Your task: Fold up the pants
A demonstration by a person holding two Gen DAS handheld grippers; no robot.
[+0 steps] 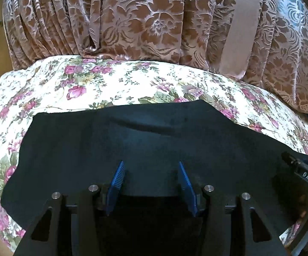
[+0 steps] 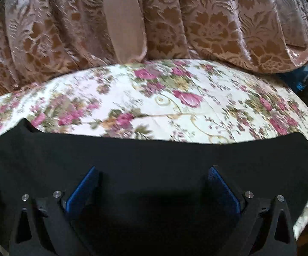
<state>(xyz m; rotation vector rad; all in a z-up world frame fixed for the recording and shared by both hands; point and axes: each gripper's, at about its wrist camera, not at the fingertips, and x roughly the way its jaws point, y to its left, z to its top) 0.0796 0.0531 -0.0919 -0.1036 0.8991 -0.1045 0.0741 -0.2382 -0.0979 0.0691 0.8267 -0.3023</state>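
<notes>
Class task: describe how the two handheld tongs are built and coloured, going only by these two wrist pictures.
Both the left tongs and the right tongs have matt black angular arms with triangular cut-outs, round silver pins at the joints, and blue ribbed pads inside each finger. No cables or sleeves show.

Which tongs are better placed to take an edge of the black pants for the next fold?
Probably the left tongs: the pants show an edge near them, while the right tongs hang over mid-cloth.

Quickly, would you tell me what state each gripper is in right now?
Left gripper: open, holding nothing, above the dark pants.
Right gripper: open wide, holding nothing, above the pants.
</notes>
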